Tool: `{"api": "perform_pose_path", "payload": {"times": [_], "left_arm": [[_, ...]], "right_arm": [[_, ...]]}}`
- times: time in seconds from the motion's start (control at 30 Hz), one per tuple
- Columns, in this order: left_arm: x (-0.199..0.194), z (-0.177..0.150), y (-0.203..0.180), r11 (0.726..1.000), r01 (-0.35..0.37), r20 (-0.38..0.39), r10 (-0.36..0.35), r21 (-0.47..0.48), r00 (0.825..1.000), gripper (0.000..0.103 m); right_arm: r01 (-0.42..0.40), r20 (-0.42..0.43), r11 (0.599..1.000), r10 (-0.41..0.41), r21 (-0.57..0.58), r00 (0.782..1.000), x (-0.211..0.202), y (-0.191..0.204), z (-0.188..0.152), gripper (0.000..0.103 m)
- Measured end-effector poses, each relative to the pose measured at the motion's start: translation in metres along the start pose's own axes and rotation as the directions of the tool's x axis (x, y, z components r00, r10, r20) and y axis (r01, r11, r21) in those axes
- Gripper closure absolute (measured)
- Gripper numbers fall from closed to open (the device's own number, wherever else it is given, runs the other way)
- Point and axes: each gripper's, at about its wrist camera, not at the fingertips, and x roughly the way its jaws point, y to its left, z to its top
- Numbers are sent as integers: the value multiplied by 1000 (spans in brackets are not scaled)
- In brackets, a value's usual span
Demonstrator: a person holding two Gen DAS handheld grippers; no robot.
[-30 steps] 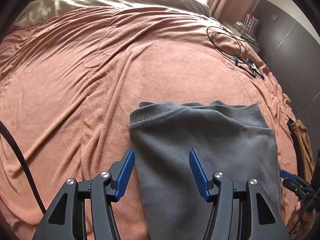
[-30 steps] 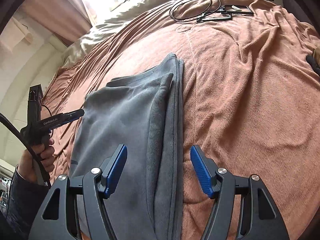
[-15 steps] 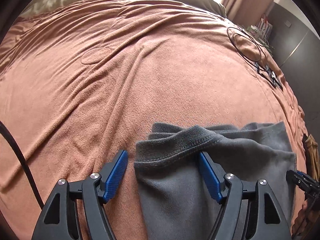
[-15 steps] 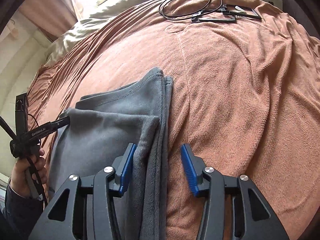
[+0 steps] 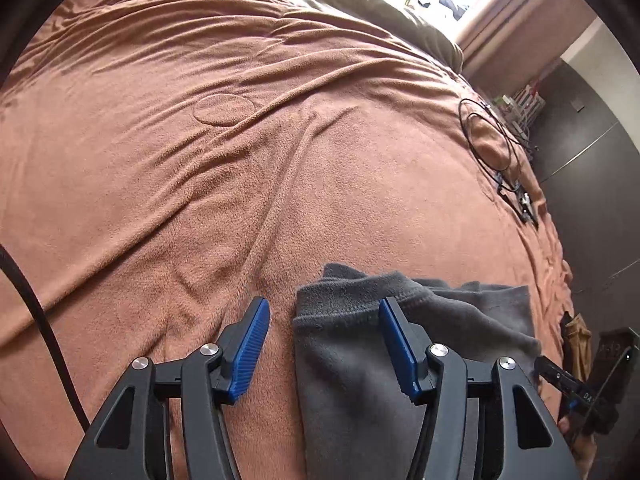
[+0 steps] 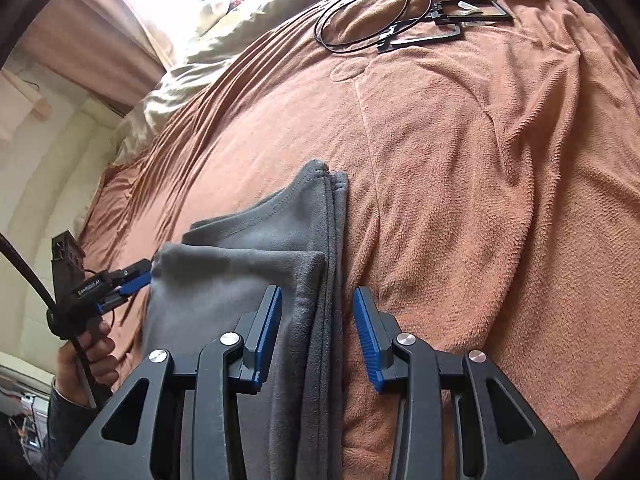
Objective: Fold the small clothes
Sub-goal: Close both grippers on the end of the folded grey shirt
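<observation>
While our left gripper has just been closing, its jaws stand apart, the hemmed corner of the grey garment between them, unpinched. Our right gripper straddles the garment's stacked folded edge; whether its pads press, we cannot tell. Beyond both fingers spreads the brown blanket, then black cables.

Grey garment matt fleece; brown bedcover napped plush, creased.
</observation>
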Motion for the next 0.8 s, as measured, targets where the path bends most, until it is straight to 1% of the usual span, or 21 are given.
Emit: {"api": "perform_pose_path", "payload": {"times": [0.07, 0.17, 0.27, 0.33, 0.4, 0.5, 0.67, 0.8], "left_arm": [[-3, -6, 1, 1000, 25, -24, -25, -1, 999, 44], [-3, -17, 6, 997, 65, -58, -67, -31, 996, 44], [-4, -28, 9, 993, 98, -79, -102, -60, 992, 44], [-3, -36, 11, 990, 120, -99, -127, -76, 987, 44], [-3, -41, 9, 990, 124, -105, -131, -68, 986, 45], [-3, -44, 7, 990, 131, -104, -136, -59, 985, 45], [0, -41, 12, 988, 137, -100, -144, -76, 984, 50], [6, -37, 11, 986, 146, -94, -154, -84, 984, 50]], "right_arm": [[-25, -15, 1000, 25, 7, 1000, 0, -5, 1, 68], [-52, -49, 999, 51, -3, 998, 5, -7, 4, 68], [-51, -37, 999, 51, -9, 998, 8, -6, 7, 68], [-65, -32, 998, 64, -22, 997, 9, -5, 12, 68], [-58, -26, 997, 56, -44, 998, 15, -1, 20, 61], [-36, -36, 998, 35, -48, 999, 27, -1, 31, 61], [-49, -78, 998, 45, -51, 996, 47, -2, 36, 61], [-83, -94, 996, 81, -20, 992, 51, -9, 33, 61]]}}
